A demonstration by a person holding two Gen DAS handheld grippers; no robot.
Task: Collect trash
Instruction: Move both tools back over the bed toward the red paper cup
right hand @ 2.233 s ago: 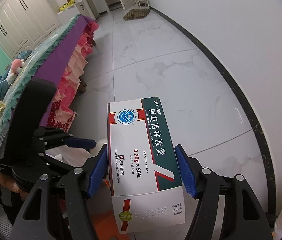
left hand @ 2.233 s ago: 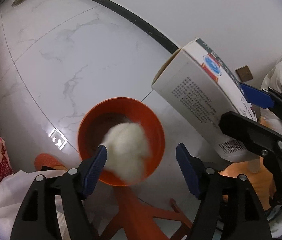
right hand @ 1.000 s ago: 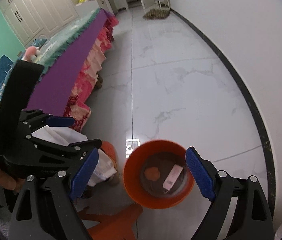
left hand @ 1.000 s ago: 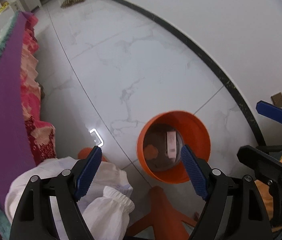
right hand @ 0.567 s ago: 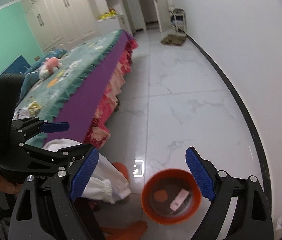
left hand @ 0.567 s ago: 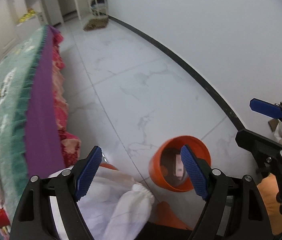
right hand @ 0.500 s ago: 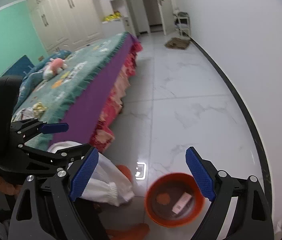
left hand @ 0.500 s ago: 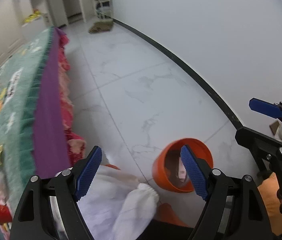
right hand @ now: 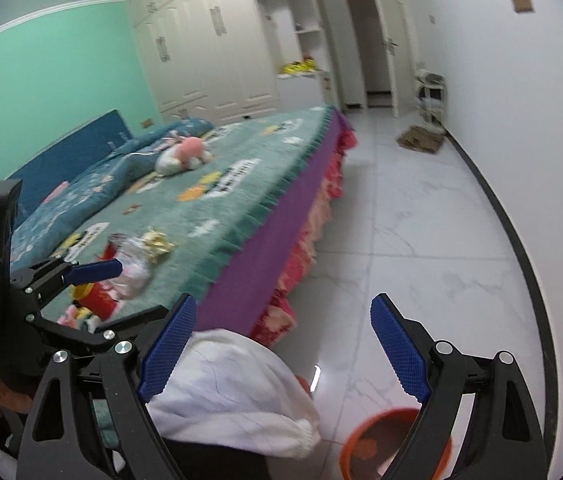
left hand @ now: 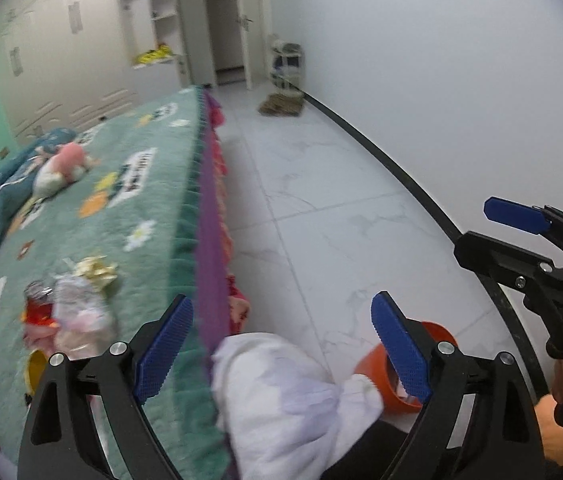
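My left gripper (left hand: 281, 350): jaws opening, nothing between the two blue pads; behind the gap I see only my white sleeve (left hand: 281, 392) and the bed's edge.
My right gripper (right hand: 281, 350): spread wide and empty, two blue pads apart over floor and sleeve.
Grippers counted: two, each visible in the other's camera, mine on the left at the left edge of the right wrist view, mine on the right at the right edge of the left wrist view.
Orange bin (left hand: 397, 376): one, on the white marble floor (left hand: 341, 220) below both grippers, just beside my sleeve; inside it one orange scrap and part of a pale item show in the right wrist view.
Trash pile (left hand: 67, 312): on the green bedspread (left hand: 129, 184) near the bed's near corner, left of my left gripper; a red packet, a gold crinkled wrapper, a pale plastic bag and a yellow round thing; blurred, so I can't give a firm count.
Pink plush toy (right hand: 181, 156): one, farther up the bed, well apart from the pile.
Bed skirt: one purple band with pink ruffles below it.
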